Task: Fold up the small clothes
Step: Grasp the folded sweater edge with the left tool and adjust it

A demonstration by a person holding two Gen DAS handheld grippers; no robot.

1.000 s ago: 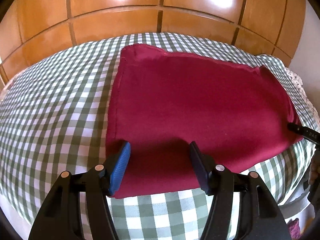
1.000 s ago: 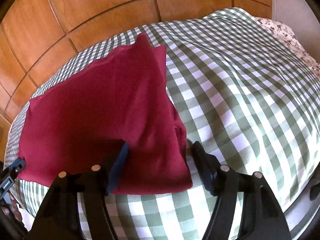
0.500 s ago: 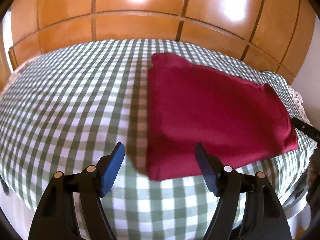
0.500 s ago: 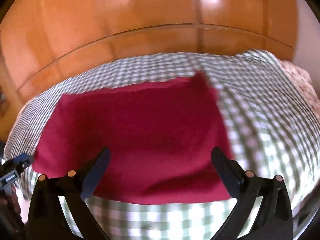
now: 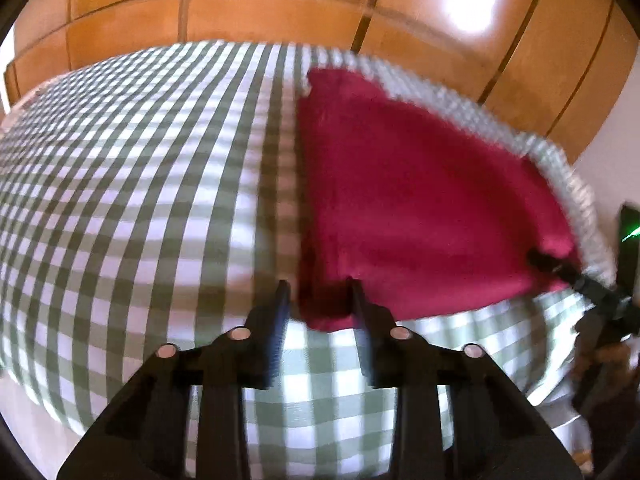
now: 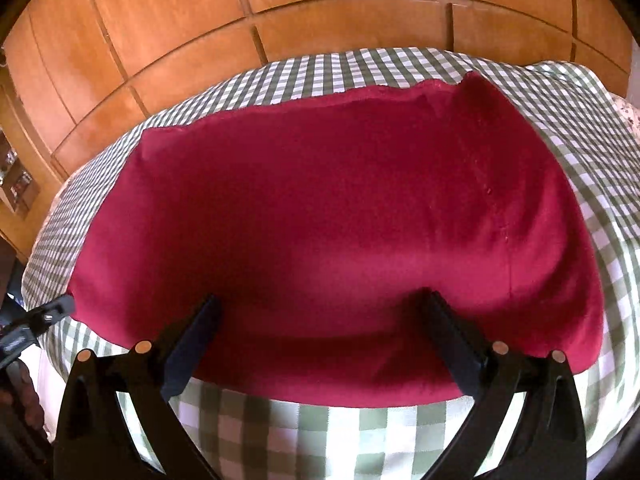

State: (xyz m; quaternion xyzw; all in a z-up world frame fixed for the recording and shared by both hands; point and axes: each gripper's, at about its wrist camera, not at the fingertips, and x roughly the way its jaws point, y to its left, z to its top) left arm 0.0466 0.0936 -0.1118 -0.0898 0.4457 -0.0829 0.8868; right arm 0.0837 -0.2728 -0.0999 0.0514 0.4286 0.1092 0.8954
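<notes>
Red cloth (image 6: 320, 216), one piece, on checked bedcover (image 5: 140, 200); left gripper (image 5: 318, 292) has just been closing round its corner (contact unclear); right gripper (image 6: 320, 312) gapes.

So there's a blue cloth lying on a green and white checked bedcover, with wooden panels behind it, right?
Not blue: the cloth is dark red, as the right wrist view shows clearly. The rest holds: it lies on the green and white checked bedcover, with wooden panels behind.
</notes>
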